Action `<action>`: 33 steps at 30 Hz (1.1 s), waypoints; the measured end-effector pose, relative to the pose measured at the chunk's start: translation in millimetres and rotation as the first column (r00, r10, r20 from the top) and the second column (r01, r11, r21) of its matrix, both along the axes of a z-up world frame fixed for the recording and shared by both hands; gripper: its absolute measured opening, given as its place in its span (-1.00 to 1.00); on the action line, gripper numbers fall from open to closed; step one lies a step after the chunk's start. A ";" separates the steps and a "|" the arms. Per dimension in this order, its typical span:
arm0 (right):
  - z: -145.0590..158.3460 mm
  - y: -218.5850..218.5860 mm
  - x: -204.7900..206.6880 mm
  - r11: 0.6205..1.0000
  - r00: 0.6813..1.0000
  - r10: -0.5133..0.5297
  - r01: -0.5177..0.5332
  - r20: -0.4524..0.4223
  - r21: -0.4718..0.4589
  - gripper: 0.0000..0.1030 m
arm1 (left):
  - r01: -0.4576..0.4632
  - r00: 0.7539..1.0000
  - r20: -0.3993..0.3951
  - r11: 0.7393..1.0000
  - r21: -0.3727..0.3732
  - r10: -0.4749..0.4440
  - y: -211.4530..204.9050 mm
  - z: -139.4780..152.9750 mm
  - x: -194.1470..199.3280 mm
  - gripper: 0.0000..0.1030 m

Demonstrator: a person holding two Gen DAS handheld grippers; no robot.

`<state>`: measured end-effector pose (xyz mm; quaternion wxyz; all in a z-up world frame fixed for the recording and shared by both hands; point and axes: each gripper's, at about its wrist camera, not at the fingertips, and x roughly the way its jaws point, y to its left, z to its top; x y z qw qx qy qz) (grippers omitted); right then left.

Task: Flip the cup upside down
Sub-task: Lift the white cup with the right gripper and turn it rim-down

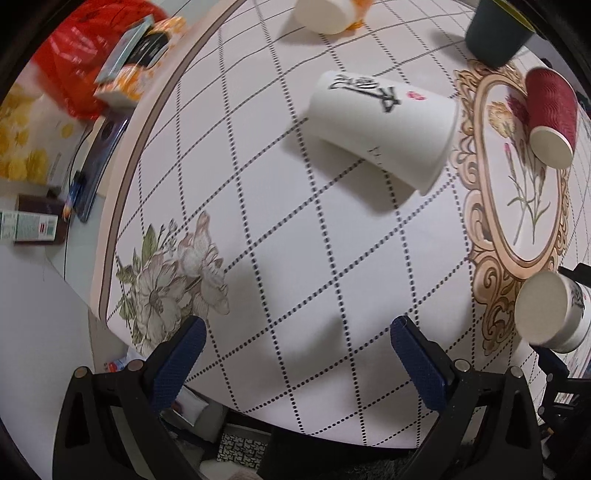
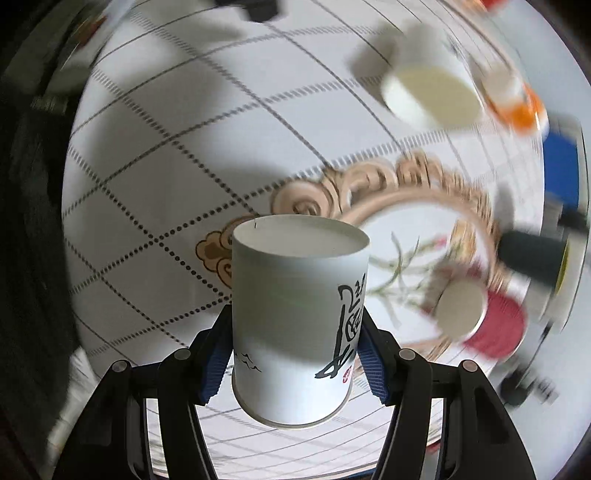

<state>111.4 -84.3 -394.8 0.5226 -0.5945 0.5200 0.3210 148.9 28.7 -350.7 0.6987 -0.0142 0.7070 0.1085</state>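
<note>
Right wrist view shows the right hand-held gripper (image 2: 291, 354) clamping the white cup (image 2: 295, 314) above the tabletop (image 2: 166, 147), base forward, presumably mid-flip, while the left hand-held gripper (image 1: 295, 354) gapes empty.

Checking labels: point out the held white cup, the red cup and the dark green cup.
held white cup (image 2: 295, 314), right wrist view, side wall.
red cup (image 1: 550, 110), left wrist view, ribbed side.
dark green cup (image 1: 496, 31), left wrist view, side wall.

Left wrist view looks down and forward over the near-left table (image 1: 295, 258) edge, set fairly high, its two fingers wide at frame bottom. Right wrist view sits lower and closer, facing across the tabletop, a white cup (image 2: 295, 314) filling its foreground. Both views share the ornate oval print (image 1: 517, 177) and the red cup (image 1: 550, 118).
</note>
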 end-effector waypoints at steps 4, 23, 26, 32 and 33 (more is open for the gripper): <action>0.4 -14.2 22.0 0.973 0.973 -0.227 0.229 -0.044 0.030 0.25 | 0.025 1.000 0.005 1.000 -0.006 -0.025 -12.5 2.8 9.0 0.99; -31.3 -108.9 85.8 0.466 0.420 -0.835 0.883 -0.356 -0.049 0.27 | 0.068 0.998 -0.002 0.997 -0.044 -0.068 -50.9 -2.8 37.6 0.99; -35.9 -117.3 90.6 0.451 0.404 -0.842 0.891 -0.359 -0.056 0.29 | 0.071 0.997 -0.003 0.996 -0.046 -0.071 -35.7 -2.1 35.2 0.99; -43.6 -131.9 105.5 0.424 0.371 -0.857 0.902 -0.357 -0.081 0.38 | 0.080 0.997 -0.005 0.996 -0.048 -0.080 -32.0 -7.7 30.5 0.99; -45.1 -131.4 108.7 0.421 0.367 -0.858 0.904 -0.360 -0.082 0.44 | 0.082 0.997 -0.005 0.995 -0.049 -0.082 -34.4 -6.9 31.5 0.99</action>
